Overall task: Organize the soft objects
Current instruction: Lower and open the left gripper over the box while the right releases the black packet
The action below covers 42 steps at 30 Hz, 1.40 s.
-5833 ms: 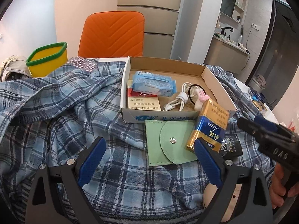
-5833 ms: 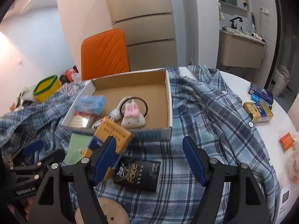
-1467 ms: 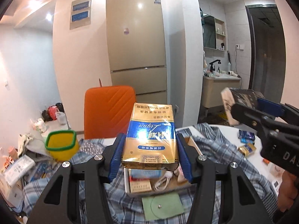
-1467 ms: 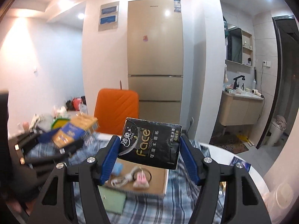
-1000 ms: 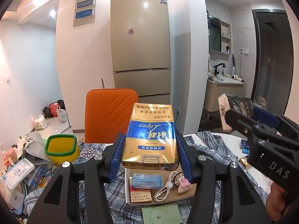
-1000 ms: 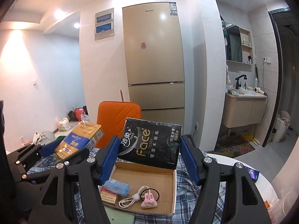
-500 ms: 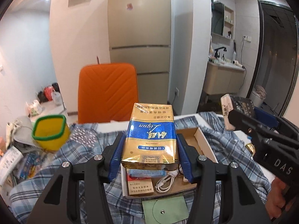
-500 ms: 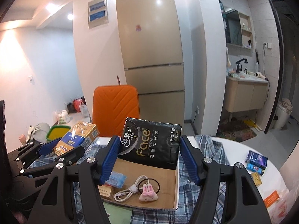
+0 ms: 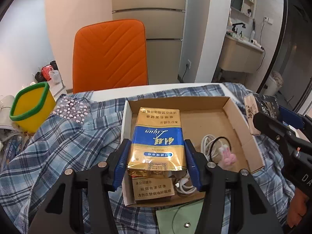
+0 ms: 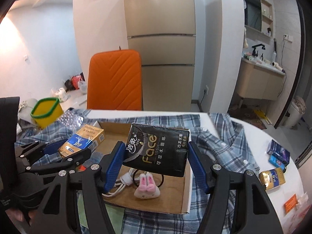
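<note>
My left gripper [image 9: 157, 165] is shut on a gold and blue soft pack [image 9: 157, 140], held above the left part of an open cardboard box [image 9: 232, 107]. That pack [image 10: 81, 139] also shows in the right wrist view, at the left. A black Face tissue pack [image 10: 158, 150] is clamped between the blue pads of my right gripper [image 10: 156, 163], hanging over the same box [image 10: 186, 191]. Inside the box lie a white cable [image 10: 124, 179], a black hair tie with a pink bunny [image 10: 147, 188] and a cigarette pack [image 9: 153, 190].
The box rests on a blue plaid shirt [image 9: 64, 136] spread over a white table [image 10: 273, 142]. A green pouch [image 9: 183, 220] lies in front of the box. A yellow bin [image 9: 29, 105] and an orange chair [image 9: 109, 54] stand behind. Small packs [image 10: 273, 175] lie at the right.
Both grippers have come down and tilted toward the box, each still holding its pack. The box and shirt now fill more of both views.
</note>
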Tool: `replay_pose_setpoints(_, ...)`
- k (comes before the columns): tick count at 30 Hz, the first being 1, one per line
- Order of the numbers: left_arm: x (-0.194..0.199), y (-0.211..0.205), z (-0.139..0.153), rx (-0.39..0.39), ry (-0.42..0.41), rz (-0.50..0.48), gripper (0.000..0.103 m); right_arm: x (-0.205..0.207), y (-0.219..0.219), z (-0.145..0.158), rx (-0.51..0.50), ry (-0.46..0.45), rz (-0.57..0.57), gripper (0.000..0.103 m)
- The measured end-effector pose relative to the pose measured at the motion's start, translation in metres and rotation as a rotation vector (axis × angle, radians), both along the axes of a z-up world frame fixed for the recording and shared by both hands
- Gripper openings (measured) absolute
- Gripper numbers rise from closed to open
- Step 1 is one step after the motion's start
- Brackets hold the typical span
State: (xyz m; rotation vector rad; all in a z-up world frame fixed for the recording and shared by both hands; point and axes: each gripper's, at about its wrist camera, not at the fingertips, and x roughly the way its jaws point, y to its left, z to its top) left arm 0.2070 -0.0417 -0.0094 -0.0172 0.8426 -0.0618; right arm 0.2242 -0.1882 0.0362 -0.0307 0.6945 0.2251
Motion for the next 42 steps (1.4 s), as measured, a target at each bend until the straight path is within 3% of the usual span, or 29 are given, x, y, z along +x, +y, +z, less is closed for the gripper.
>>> replay_pose_setpoints(7, 0.005, 0.003, -0.011, -0.021, 0.049, 0.011, 0.054, 0.016, 0.004, -0.027, 0.01, 0.116, 0.044, 0.067)
replay_pose_setpoints(16, 0.006, 0.0, -0.016, -0.036, 0.067, -0.014, 0.056, 0.022, 0.007, -0.046, -0.004, 0.166, 0.057, 0.067)
replay_pose_setpoints(20, 0.005, 0.0, -0.015, -0.036, 0.056, -0.024, 0.064, 0.025, 0.006, -0.052, -0.006, 0.187, 0.053, 0.067)
replay_pose_setpoints(29, 0.003, 0.003, -0.009, -0.037, 0.029, -0.012, 0.075, 0.03, 0.002, -0.062, 0.008, 0.213, 0.052, 0.068)
replay_pose_setpoints(32, 0.0, 0.005, -0.004, -0.044, 0.008, -0.017, 0.076, 0.031, 0.002, -0.063, 0.014, 0.212, 0.055, 0.076)
replay_pose_setpoints(34, -0.002, 0.006, 0.0, -0.047, -0.007, -0.012, 0.079, 0.03, 0.002, -0.061, 0.008, 0.201, 0.05, 0.08)
replay_pose_setpoints(42, -0.01, 0.007, 0.016, -0.058, -0.058, -0.014, 0.081, 0.023, -0.003, -0.044, 0.03, 0.154, 0.034, 0.08)
